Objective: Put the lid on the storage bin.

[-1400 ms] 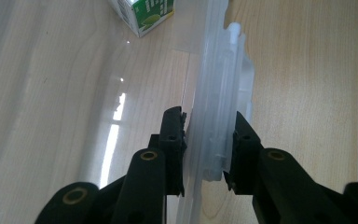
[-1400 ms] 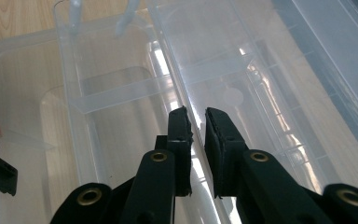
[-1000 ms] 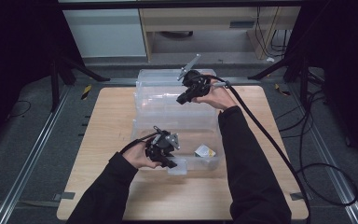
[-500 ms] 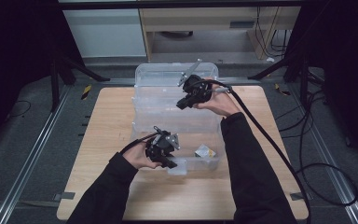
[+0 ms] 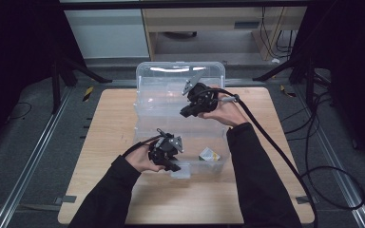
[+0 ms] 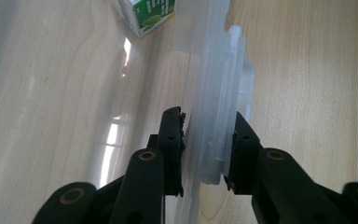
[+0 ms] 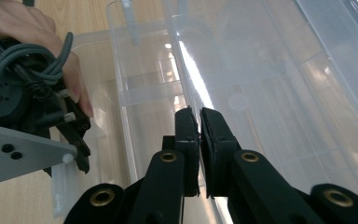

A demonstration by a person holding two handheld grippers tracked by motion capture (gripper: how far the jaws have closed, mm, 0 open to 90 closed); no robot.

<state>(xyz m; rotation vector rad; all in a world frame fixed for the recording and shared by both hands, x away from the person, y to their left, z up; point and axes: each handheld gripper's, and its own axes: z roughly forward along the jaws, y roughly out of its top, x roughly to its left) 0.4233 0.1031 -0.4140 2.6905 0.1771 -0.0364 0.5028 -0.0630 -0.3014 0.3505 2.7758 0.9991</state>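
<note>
Since a second ago, the right gripper point(image 5: 186, 112) has swung the clear lid point(image 5: 180, 88) it pinches edge-on down from upright toward the clear storage box point(image 5: 183, 128) mid-surface, its fingers point(image 7: 189, 140) clenched on the thin plastic. Toward 6 o'clock the left gripper point(image 5: 171, 166) holds its place, fingers point(image 6: 171, 149) clamped across the box's near rim latch point(image 6: 219, 140), steadying it; a small green-and-white carton point(image 5: 209, 154) lies inside at about 5 o'clock, so closing looks under way.

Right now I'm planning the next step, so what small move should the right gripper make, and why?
Probably lower the lid toward the clear box. The right gripper is pinched on the lid's edge, the left gripper clamps the box's near rim, and a small carton already lies inside.
</note>
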